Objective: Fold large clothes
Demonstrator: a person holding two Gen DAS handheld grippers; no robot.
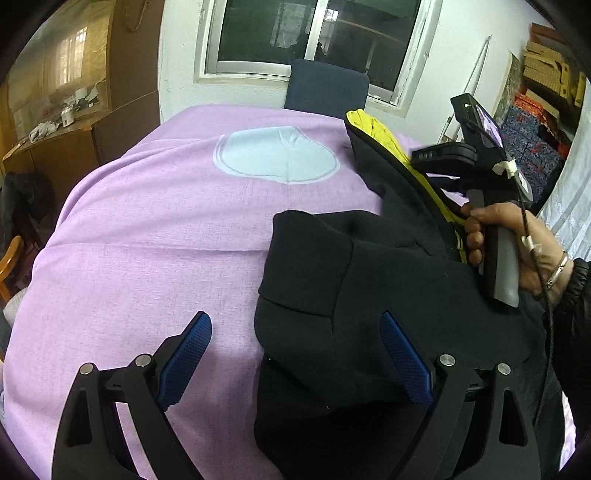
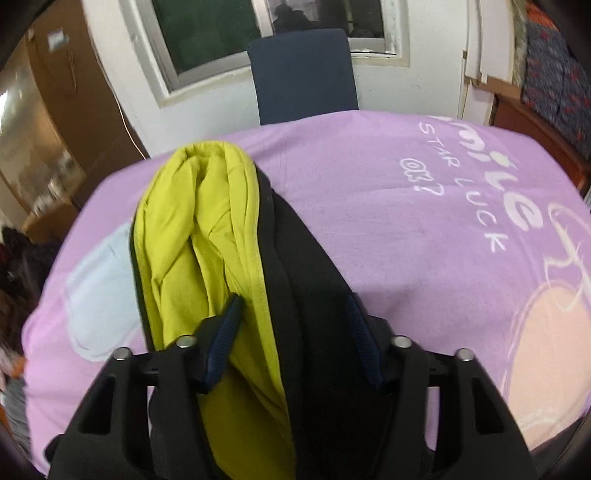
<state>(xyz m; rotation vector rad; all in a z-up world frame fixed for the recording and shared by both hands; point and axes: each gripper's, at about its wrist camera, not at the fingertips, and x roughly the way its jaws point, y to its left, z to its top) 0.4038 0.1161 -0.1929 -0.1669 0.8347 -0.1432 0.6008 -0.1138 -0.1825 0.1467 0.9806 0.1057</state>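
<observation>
The near part of a black jacket (image 1: 351,295) with yellow lining (image 2: 207,229) runs off the bottom of both views, so its full shape is hidden. It lies bunched on a purple bedsheet (image 1: 166,229). The left gripper (image 1: 295,354) stands released, its jaws spread wide over the jacket's left edge without touching it. The right gripper (image 2: 291,325), in a person's hand (image 1: 517,243), grasps the folded collar, black cloth and lining between its pads.

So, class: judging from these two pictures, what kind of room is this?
Probably a room in a home: a lilac printed sheet covers the surface, with a window and wooden cabinet behind.
</observation>
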